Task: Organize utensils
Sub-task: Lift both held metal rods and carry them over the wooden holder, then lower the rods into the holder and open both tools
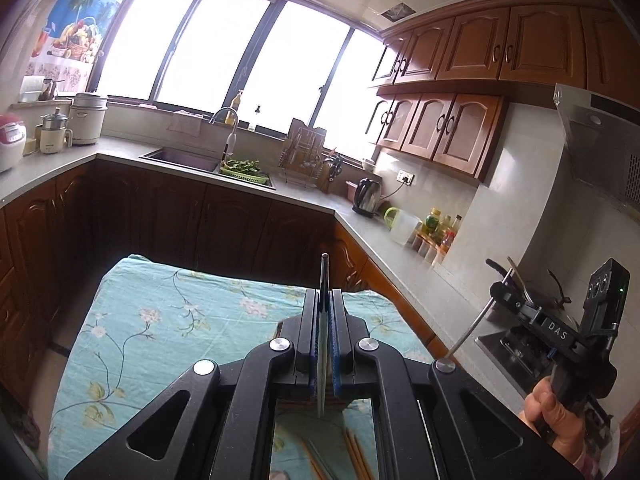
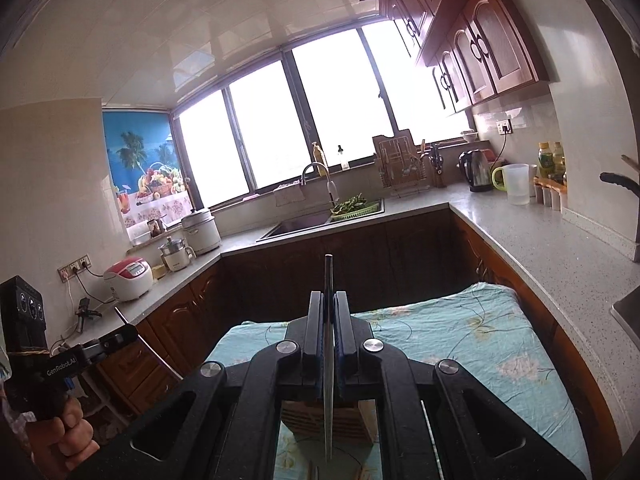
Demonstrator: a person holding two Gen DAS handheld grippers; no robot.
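Note:
My left gripper (image 1: 325,292) is shut on a thin, flat, knife-like metal utensil (image 1: 322,360) seen edge-on, its dark end sticking up past the fingertips. My right gripper (image 2: 329,294) is shut on a similar edge-on metal utensil (image 2: 329,380), which hangs over a slotted wooden block (image 2: 348,416). Both are held above a table with a floral teal cloth (image 2: 460,340). Each gripper also shows in the other's view: the right gripper (image 1: 505,286) at the right, the left gripper (image 2: 128,330) at the left. Wooden chopsticks (image 1: 354,454) lie on the cloth under my left gripper.
A grey U-shaped counter (image 1: 360,220) rings the table, with a sink (image 1: 180,158), a dish rack (image 1: 304,156), a kettle (image 1: 366,196) and a bottle rack (image 1: 440,236). A black pan handle (image 2: 616,180) juts in at the right. A person's hand (image 1: 548,412) holds each gripper.

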